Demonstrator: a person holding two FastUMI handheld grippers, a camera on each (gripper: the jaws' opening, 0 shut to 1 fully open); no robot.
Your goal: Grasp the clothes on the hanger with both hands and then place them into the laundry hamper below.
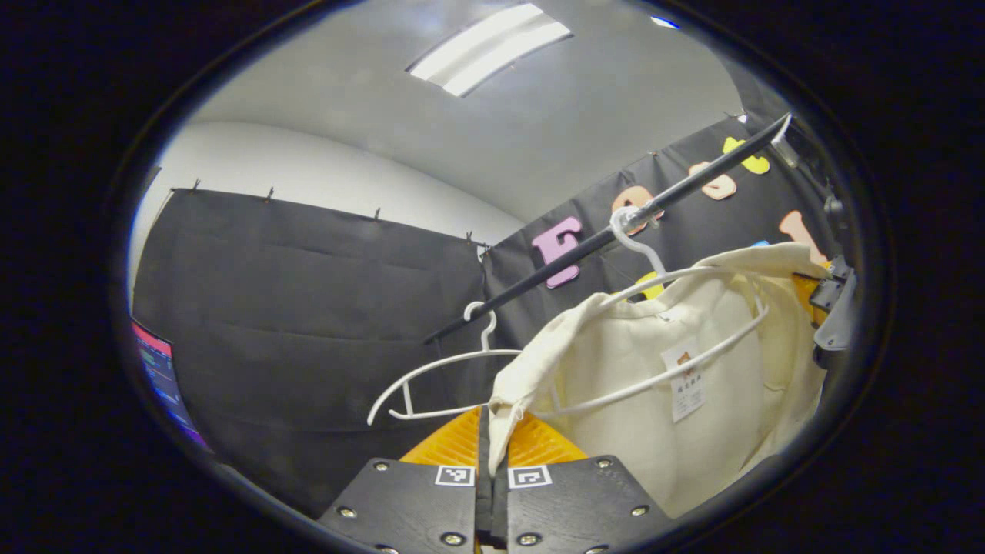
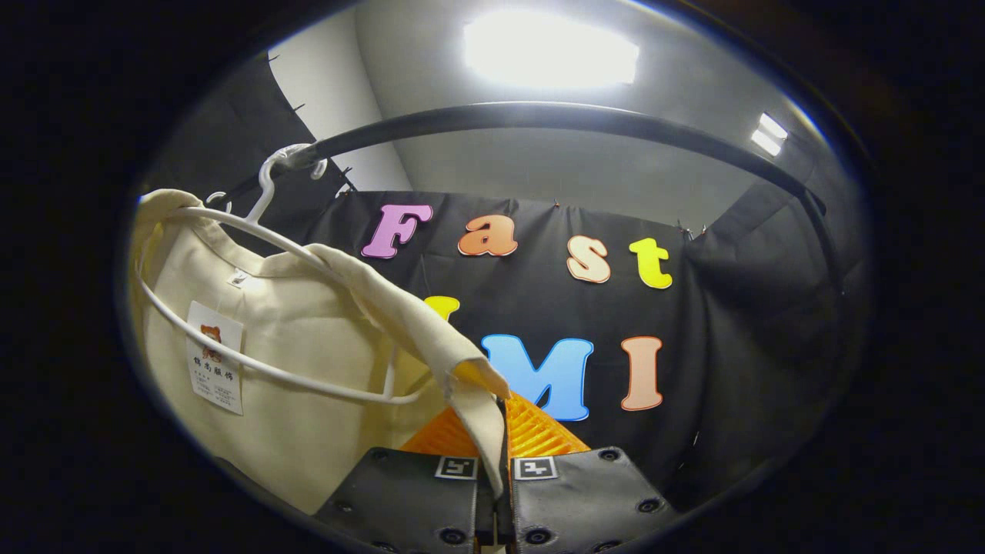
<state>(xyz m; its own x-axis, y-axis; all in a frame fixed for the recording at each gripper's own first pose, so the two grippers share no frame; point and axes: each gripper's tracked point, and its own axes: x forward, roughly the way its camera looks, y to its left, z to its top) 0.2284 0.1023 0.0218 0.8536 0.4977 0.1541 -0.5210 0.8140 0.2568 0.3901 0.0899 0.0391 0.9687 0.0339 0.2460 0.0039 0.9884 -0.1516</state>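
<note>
A cream garment (image 1: 639, 369) hangs on a white hanger (image 1: 677, 362) from a black rail (image 1: 616, 231). In the left gripper view my left gripper (image 1: 492, 431) is shut on the garment's left shoulder edge, the cloth pinched between both fingers. Seen from the right gripper view, the same garment (image 2: 308, 362) drapes off its hanger (image 2: 254, 362), and my right gripper (image 2: 499, 431) is shut on its other shoulder corner. The right gripper's body (image 1: 835, 315) peeks in at the far right edge of the left gripper view.
A second white hanger (image 1: 439, 377), bare, hangs on the rail to the left of the garment. The rail (image 2: 554, 123) arches overhead in the right gripper view. A screen (image 1: 161, 377) glows at the far left.
</note>
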